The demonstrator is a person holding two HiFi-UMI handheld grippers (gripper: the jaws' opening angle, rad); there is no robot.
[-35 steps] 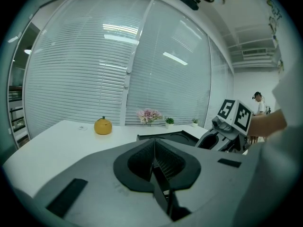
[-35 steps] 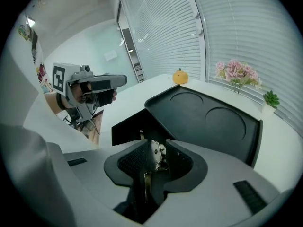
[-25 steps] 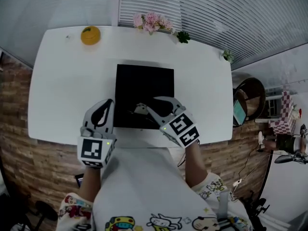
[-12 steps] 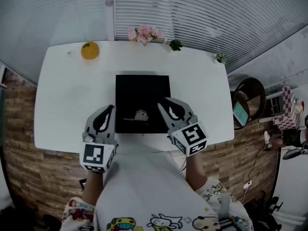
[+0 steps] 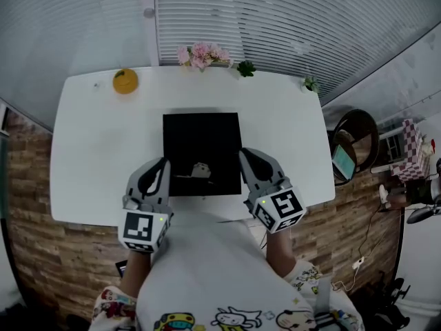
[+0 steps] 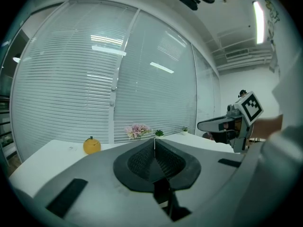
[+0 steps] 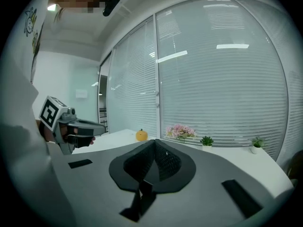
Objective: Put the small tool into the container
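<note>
Fruit, round orange fruit (image 5: 125,81), at 11 o'clock on white table (image 5: 89,157). Grey left gripper (image 5: 163,163) at 7 o'clock, jaws pressed together, nothing held. Small pale tool (image 5: 200,170) lying inside black square container (image 5: 200,133), near its 6 o'clock edge. Grey right gripper (image 5: 242,154) at 5 o'clock, jaws together, empty.

The left gripper's (image 6: 155,142) jaws met at their tips, nothing between them. Beyond, an orange (image 6: 92,145), pink flowers (image 6: 137,130) and a small plant (image 6: 159,133) stood on the white table (image 6: 49,154) before window blinds (image 6: 90,84). The right gripper (image 6: 202,125) hung at the right.
</note>
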